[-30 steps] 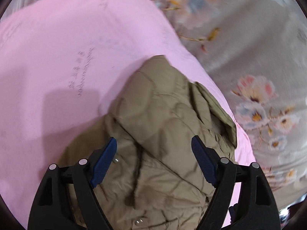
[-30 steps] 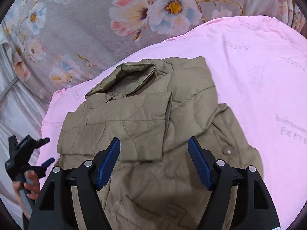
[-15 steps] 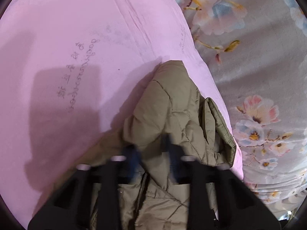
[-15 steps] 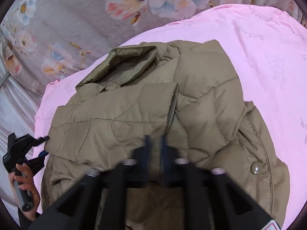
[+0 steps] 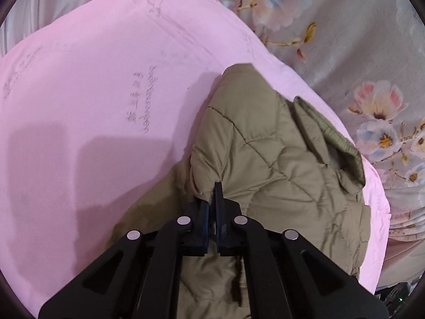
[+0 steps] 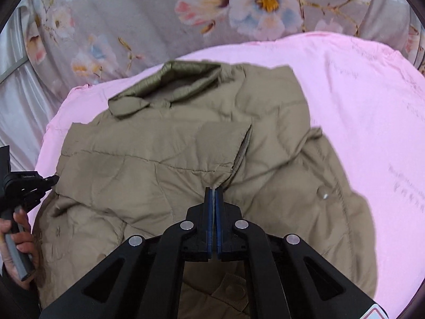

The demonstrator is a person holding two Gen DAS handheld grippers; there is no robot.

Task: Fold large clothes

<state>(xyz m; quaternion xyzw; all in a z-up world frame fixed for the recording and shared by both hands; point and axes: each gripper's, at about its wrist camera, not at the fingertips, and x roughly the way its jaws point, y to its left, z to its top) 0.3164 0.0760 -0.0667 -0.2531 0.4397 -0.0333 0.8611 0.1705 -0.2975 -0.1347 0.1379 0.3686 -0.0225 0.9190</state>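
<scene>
An olive quilted jacket (image 6: 172, 154) lies on a pink sheet (image 6: 358, 122), its collar (image 6: 170, 82) toward the floral cover and a sleeve folded across its front. My right gripper (image 6: 213, 189) is shut on the cuff end of that folded sleeve, pinching a small peak of fabric. In the left wrist view the same jacket (image 5: 279, 164) fills the lower right. My left gripper (image 5: 215, 186) is shut on a fold of its fabric at the sleeve's edge. A hand holds the left gripper's handle (image 6: 18, 212) at the left edge of the right wrist view.
The pink sheet (image 5: 93, 93) spreads wide to the left of the jacket. A grey floral bedcover (image 5: 358, 40) lies beyond the pink sheet's edge. Pale satin fabric (image 6: 18, 101) shows at the far left of the right wrist view.
Both grippers went from wide open over the jacket to shut on its fabric. Both dipped toward the jacket and rolled slightly.
</scene>
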